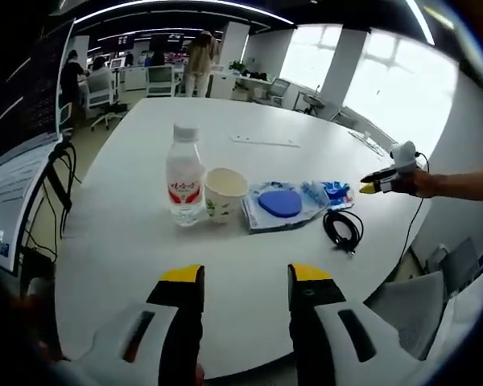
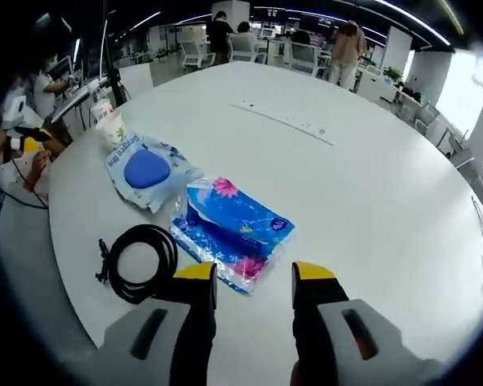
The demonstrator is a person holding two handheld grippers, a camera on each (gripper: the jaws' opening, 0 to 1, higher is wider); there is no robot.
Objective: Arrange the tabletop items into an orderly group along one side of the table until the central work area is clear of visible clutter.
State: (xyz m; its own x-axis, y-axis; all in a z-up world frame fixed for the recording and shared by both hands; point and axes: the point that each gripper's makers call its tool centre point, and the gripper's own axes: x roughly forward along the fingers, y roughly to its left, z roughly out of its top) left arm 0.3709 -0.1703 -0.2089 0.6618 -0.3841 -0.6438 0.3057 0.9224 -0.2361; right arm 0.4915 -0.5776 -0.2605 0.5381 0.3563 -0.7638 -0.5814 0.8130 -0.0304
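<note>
On the white round tabletop the items sit in a loose row, and the paper cup serves as the marker for the rest. In the left gripper view, a clear water bottle with a red label stands upright just beside the cup, on the side away from the other items, the two touching or nearly so. On the cup's opposite side lies a clear packet with a blue round pad inside, its edge close against the cup's base. Beyond that packet, farther from the cup, is a blue flowered tissue pack, and near it, toward the tabletop's edge, a coiled black cable.

The left gripper hovers over the near edge of the tabletop, well apart from the cup, its yellow-tipped fingers spread with nothing between them. The right gripper appears at the far end of the row from the cup, held by a person's hand, near the tissue pack.

In the right gripper view, the right gripper has its fingers apart and empty, one tip seemingly just over the corner of the tissue pack; contact is hard to judge. The cable lies just beside it, the pad packet beyond, and the cup farthest off.
</note>
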